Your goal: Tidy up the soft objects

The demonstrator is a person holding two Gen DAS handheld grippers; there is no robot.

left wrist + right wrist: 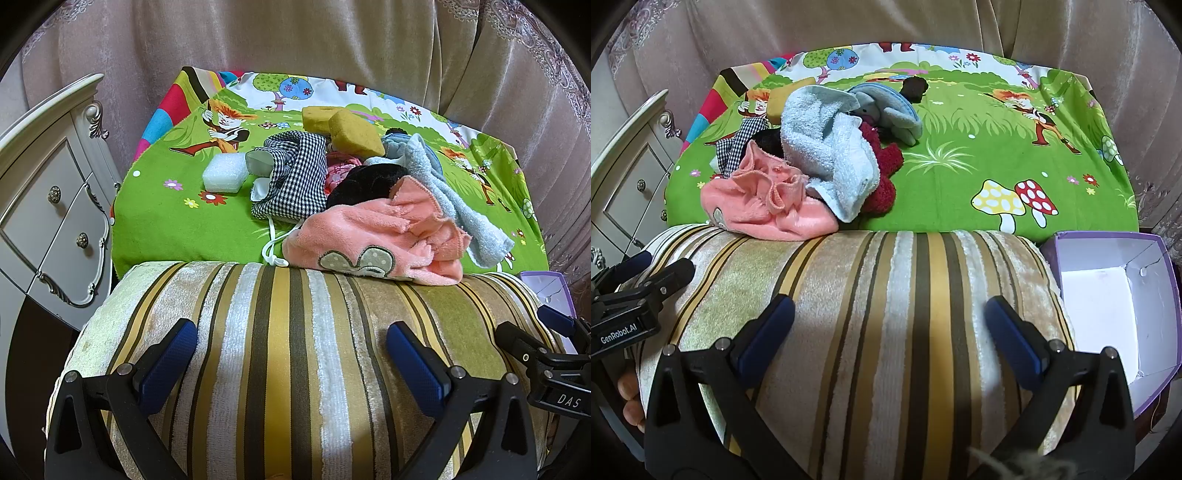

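A heap of soft things lies on a green cartoon sheet point(166, 218): a pink towel point(373, 236), a light blue towel point(443, 184), a black plush point(365, 182), a checked cloth bag point(295, 177), two yellow sponges point(347, 129) and a white foam block point(225, 173). The right wrist view also shows the pink towel point(764, 203), the blue towel point(831, 155), a dark red plush point(882, 170) and a grey plush point(890, 110). My left gripper point(291, 354) and my right gripper point(890, 328) are both open and empty over a striped cushion point(280, 350), short of the heap.
An open purple box with a white inside point(1115, 306) stands at the right of the striped cushion point(886, 295). A white dresser point(48, 206) stands at the left. A beige curtain point(295, 44) hangs behind the sheet.
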